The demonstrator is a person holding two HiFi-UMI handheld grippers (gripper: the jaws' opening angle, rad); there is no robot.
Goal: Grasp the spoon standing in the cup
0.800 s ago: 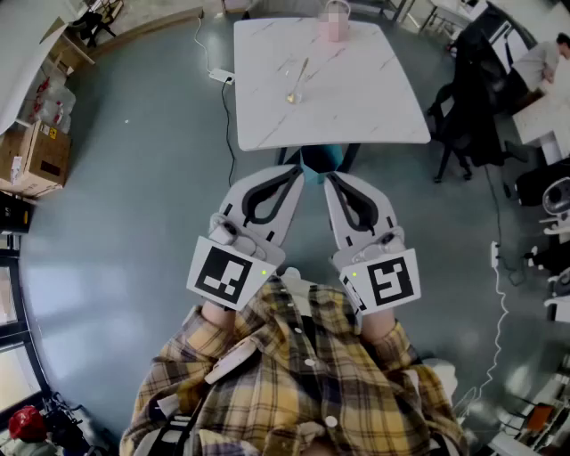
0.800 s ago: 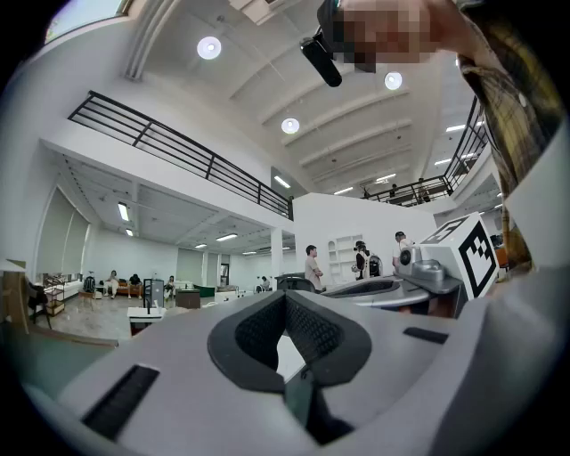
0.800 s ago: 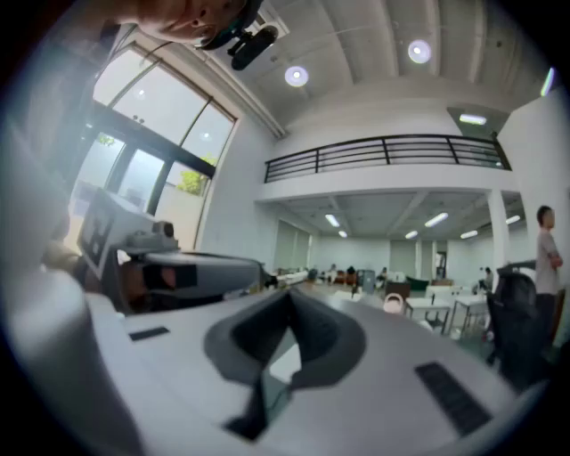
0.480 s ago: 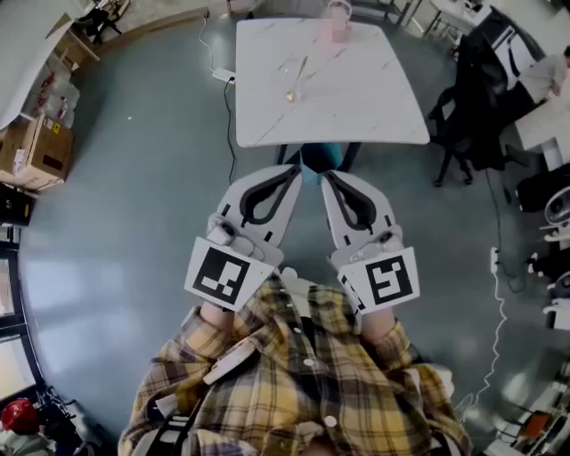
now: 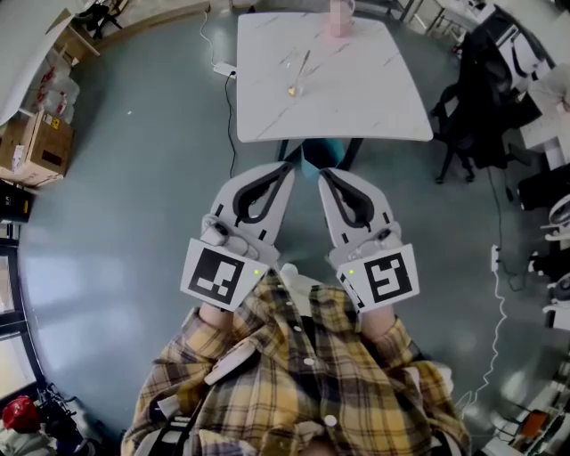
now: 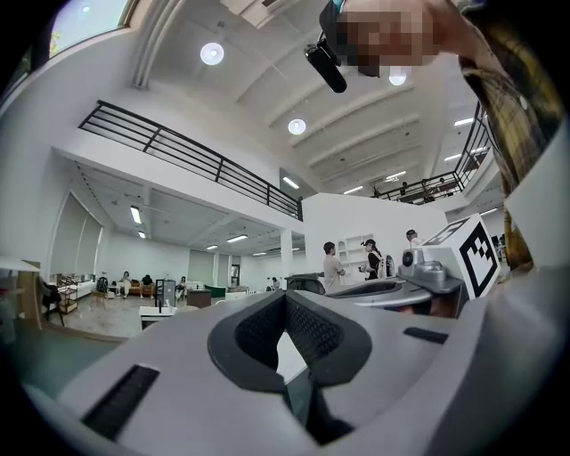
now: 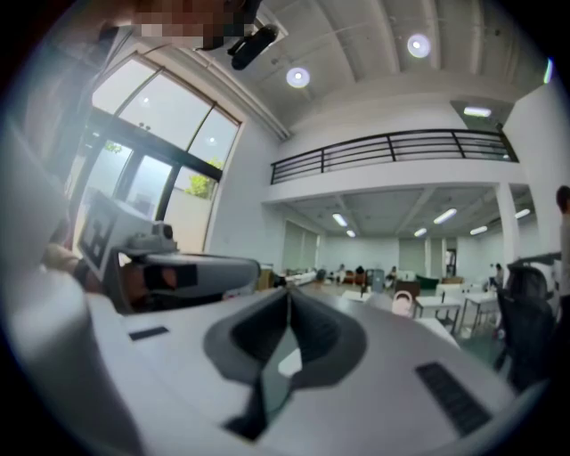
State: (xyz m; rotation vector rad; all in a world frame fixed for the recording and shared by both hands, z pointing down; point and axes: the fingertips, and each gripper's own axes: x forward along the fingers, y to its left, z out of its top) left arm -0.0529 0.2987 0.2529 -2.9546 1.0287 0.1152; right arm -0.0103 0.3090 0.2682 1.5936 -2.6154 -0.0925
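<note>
The spoon (image 5: 301, 68) leans in a clear cup (image 5: 295, 80) that is hard to make out. The cup stands on the white marbled worktop (image 5: 374, 98) at the upper middle of the head view. A pink cup (image 5: 339, 18) sits at the worktop's top edge, well apart from it.

Both grippers are in the middle of the frame, over the grey floor (image 5: 134, 223) and below the worktop's near edge. The left gripper (image 5: 287, 167) and the right gripper (image 5: 324, 172) lie side by side, their tips angled toward each other. In each gripper view the jaws are closed, tip against tip, with nothing between them.

The person's plaid shirt (image 5: 303, 374) fills the bottom of the frame. A cardboard box (image 5: 36, 151) stands at the left edge and a black chair (image 5: 472, 98) at the right.
</note>
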